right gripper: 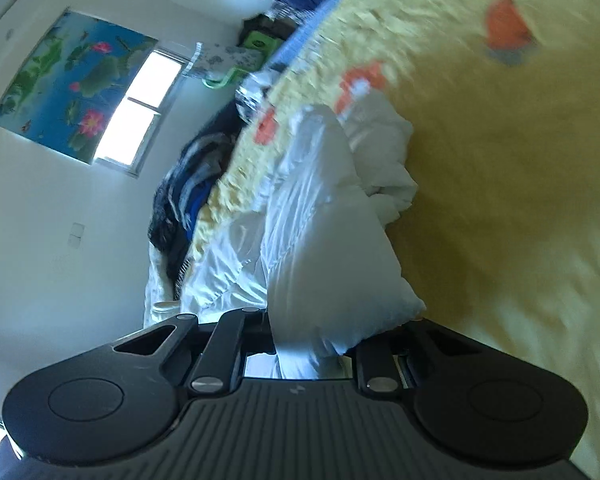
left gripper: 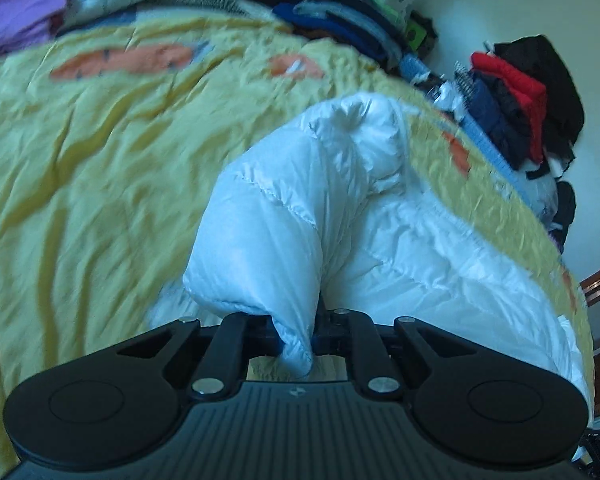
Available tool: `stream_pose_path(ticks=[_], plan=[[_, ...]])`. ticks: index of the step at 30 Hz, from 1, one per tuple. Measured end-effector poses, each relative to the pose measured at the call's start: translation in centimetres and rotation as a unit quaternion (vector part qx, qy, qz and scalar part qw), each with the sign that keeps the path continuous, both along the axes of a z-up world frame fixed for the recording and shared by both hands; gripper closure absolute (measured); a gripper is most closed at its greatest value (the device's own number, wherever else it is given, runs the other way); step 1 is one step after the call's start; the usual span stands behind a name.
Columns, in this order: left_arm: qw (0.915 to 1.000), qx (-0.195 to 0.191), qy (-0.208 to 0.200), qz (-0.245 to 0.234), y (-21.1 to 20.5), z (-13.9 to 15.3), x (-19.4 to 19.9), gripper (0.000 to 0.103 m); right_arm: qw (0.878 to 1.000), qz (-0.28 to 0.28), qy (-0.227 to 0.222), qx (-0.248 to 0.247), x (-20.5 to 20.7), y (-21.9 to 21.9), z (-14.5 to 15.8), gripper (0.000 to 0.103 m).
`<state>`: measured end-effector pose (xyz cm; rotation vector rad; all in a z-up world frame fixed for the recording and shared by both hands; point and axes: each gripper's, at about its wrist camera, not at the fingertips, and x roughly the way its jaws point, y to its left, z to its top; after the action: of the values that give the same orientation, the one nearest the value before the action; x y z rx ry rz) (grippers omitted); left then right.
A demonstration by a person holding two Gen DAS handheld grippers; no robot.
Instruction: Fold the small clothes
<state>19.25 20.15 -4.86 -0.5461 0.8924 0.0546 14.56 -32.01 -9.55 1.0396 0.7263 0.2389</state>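
Note:
A white quilted puffer garment [left gripper: 300,208] lies on the yellow bedspread [left gripper: 100,168]. In the left wrist view a fold of it rises off the bed and runs down between the jaws of my left gripper [left gripper: 296,340], which is shut on it. In the right wrist view the same white garment [right gripper: 328,248] stretches away across the bedspread [right gripper: 500,200], and my right gripper [right gripper: 312,344] is shut on a bunched edge of it. The fingertips of both grippers are hidden by the fabric.
Piles of dark, blue and red clothes [left gripper: 520,112] line the far edge of the bed against the wall. A purple cloth [left gripper: 16,16] lies at the far left. A window [right gripper: 140,108] and a flower picture [right gripper: 64,80] are on the wall.

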Motion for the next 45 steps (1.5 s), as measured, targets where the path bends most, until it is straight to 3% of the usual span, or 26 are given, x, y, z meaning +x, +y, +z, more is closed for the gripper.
stream_pose_path(ticks=[4, 7, 15, 17, 19, 20, 23, 26, 28, 31, 38, 45], plan=[[0.9999, -0.003, 0.016, 0.006, -0.2, -1.3, -0.8, 0.092, 1.000, -0.012, 0.015, 0.021, -1.2, -0.1, -1.8, 0.083], [0.9996, 0.023, 0.018, 0.002, -1.0, -1.5, -0.4, 0.092, 1.000, -0.014, 0.015, 0.009, -0.8, 0.3, -2.7, 0.083], [0.9990, 0.042, 0.017, -0.006, -1.7, -2.0, -0.3, 0.092, 0.999, -0.017, 0.027, 0.007, -0.2, 0.5, -4.4, 0.081], [0.9989, 0.043, 0.017, -0.008, -1.6, -2.0, -0.4, 0.092, 0.999, -0.016, 0.033, 0.016, -0.4, 0.1, -4.6, 0.075], [0.9990, 0.041, 0.018, -0.009, -1.5, -2.0, -0.4, 0.089, 0.999, -0.014, 0.048, 0.013, -0.7, -0.1, -4.4, 0.057], [0.9989, 0.040, 0.020, -0.010, -1.4, -2.1, -0.4, 0.088, 0.999, -0.018, 0.046, 0.013, -1.0, -0.4, -4.2, 0.055], [0.9992, 0.038, 0.016, -0.006, -0.5, -1.7, -1.0, 0.075, 0.998, -0.042, 0.034, 0.011, -2.4, -1.9, -3.4, 0.047], [0.9984, 0.056, -0.003, -0.005, 0.9, -0.6, -2.4, 0.058, 0.996, -0.090, 0.022, 0.006, -4.1, -4.9, -2.2, 0.046], [0.9958, 0.091, -0.005, -0.001, 1.6, 0.3, -3.1, 0.034, 0.993, -0.119, 0.003, -0.023, -4.8, -6.5, -0.7, 0.046], [0.9870, 0.159, -0.025, 0.012, 2.5, 1.9, -3.8, 0.036, 0.987, -0.139, -0.037, -0.071, -4.9, -7.9, 2.2, 0.044], [0.9823, 0.177, -0.048, 0.040, 3.9, 4.5, -2.9, 0.036, 0.986, -0.100, -0.086, -0.106, -0.7, -6.0, 5.7, 0.042], [0.9777, 0.188, -0.093, -0.009, -1.2, 6.0, 1.4, 0.036, 0.976, 0.001, -0.087, -0.202, 5.5, 0.8, 7.1, 0.041]])
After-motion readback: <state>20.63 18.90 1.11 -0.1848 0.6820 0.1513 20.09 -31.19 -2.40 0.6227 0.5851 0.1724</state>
